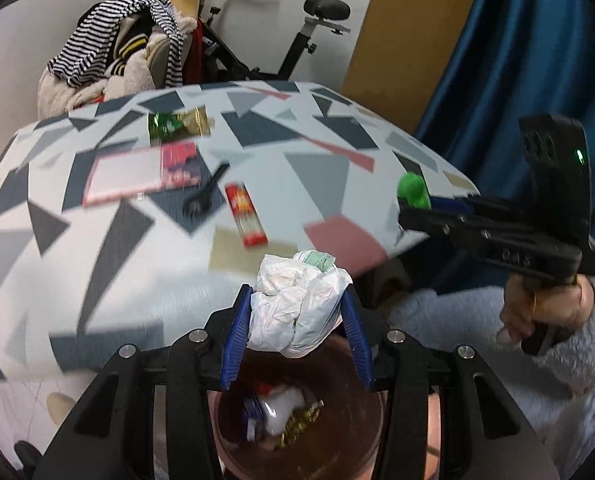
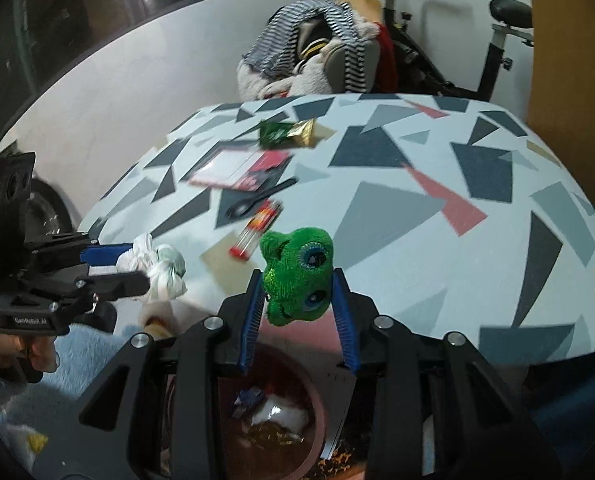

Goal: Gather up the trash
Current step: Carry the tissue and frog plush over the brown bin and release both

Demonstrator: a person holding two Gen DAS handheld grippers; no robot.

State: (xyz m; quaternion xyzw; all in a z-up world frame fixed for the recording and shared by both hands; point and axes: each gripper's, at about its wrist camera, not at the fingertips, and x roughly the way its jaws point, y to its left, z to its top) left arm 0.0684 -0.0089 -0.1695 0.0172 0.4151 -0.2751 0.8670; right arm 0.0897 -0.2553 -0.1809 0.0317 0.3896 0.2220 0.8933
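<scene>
Pinching one white bag wad (image 1: 297, 312) in left fingers (image 1: 237, 336), one green plush (image 2: 297, 276) in right fingers (image 2: 343, 316), above one brown bin (image 1: 361, 364).

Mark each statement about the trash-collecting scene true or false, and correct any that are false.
1. The left hand-held gripper holds a crumpled white plastic bag. True.
2. The right hand-held gripper holds a red packet. False: it holds a green plush toy with big blue eyes; the red packet lies on the table.
3. The brown bin below the left hand-held gripper is empty. False: it already holds wrappers and other trash.
4. A black plastic spoon lies on the table beside the red packet. True.
5. An exercise bike stands behind the table. True.
</scene>
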